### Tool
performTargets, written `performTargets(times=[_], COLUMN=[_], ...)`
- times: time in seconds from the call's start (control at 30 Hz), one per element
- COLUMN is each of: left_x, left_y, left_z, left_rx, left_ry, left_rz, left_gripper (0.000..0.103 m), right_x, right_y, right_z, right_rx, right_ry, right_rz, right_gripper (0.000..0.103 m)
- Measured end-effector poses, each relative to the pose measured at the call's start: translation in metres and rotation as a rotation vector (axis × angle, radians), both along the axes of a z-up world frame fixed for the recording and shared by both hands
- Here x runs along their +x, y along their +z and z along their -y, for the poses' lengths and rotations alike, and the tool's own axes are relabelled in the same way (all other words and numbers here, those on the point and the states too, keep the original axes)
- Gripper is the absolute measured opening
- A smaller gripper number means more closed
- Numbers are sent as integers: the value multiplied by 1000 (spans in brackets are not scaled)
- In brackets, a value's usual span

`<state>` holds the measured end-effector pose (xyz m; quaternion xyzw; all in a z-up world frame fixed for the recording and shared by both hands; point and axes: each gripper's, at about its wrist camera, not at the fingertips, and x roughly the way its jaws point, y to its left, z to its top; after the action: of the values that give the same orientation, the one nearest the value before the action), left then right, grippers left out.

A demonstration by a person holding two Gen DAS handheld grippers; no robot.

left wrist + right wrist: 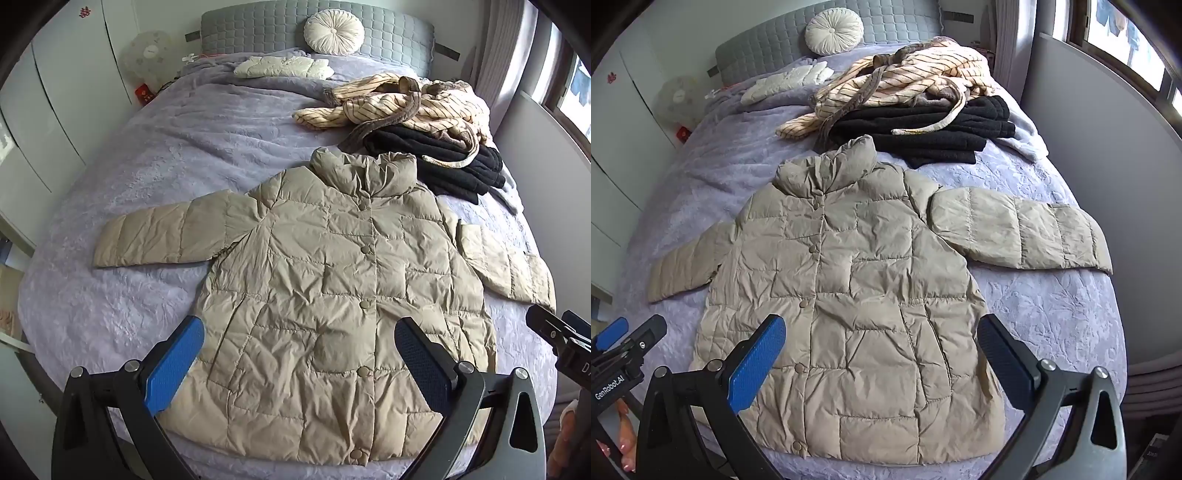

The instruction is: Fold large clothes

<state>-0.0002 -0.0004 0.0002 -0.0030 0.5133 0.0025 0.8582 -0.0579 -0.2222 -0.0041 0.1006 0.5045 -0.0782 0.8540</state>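
Observation:
A beige quilted puffer jacket point(332, 295) lies flat, front up and buttoned, on the lavender bedspread point(147, 166), both sleeves spread out to the sides. It also shows in the right wrist view point(857, 295). My left gripper point(299, 358) is open and empty, held above the jacket's lower hem. My right gripper point(881, 354) is open and empty, also above the lower hem. Each gripper's tip shows in the other's view, the right gripper point(557, 332) at the right edge and the left gripper point(624, 339) at the left edge.
Beyond the collar lies a pile: a cream striped garment point(399, 99) on folded black clothes point(443, 158). A white folded garment point(284, 68) and a round cushion point(334, 31) sit near the grey headboard. White wardrobes stand left, a wall and window right.

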Motion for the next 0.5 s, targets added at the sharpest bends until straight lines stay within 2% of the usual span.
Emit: performTargets(times=[0.33,0.37,0.5], left_x=[5,-2,-2], left_y=[0,1,0], left_z=[-11,-13,-10], left_rx=[-4,1,6], left_ry=[26,4,7], left_rz=[-7,-1,3], left_gripper=[103,103,103], right_x=[12,12,8], right_y=[8,8,1], right_z=[-1,-1,-3], right_rx=[5,4,-8], right_ry=[10,9,13], right_rz=[-2,-1,16], right_gripper=[103,103,103])
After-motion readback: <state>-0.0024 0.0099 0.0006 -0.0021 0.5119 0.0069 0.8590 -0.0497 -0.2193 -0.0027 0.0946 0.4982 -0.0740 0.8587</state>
